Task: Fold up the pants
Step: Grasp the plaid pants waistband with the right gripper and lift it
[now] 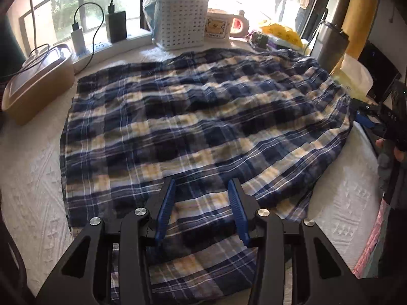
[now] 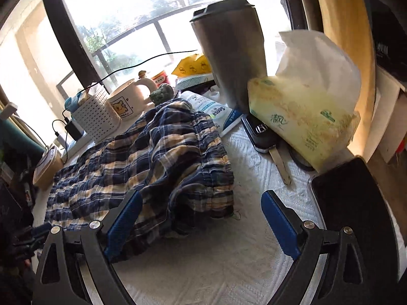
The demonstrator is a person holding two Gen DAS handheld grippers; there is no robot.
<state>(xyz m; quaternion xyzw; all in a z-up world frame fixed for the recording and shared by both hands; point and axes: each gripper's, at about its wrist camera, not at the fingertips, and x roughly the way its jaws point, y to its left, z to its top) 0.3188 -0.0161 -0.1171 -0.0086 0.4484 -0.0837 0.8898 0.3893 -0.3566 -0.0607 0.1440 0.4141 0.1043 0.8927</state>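
Two grippers over plaid pants (image 1: 198, 117) on a white quilted surface (image 1: 30, 183).
Pants lie spread flat ahead of both tools, gathered waistband (image 2: 216, 167) just past the right gripper (image 2: 201, 218); its jaws stand wide, nothing pinched, left pad over cloth. Left gripper (image 1: 201, 208) hovers above the near hem, jaws partly apart, empty. Tissue pack (image 2: 305, 117), steel tumbler (image 2: 234, 50), car key (image 2: 264, 139) sit beyond the right tool.

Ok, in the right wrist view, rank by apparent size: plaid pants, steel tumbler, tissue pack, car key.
1. plaid pants, largest.
2 and 3. tissue pack and steel tumbler look about alike; the pack sits nearer the camera, so I won't rank them.
4. car key, smallest.
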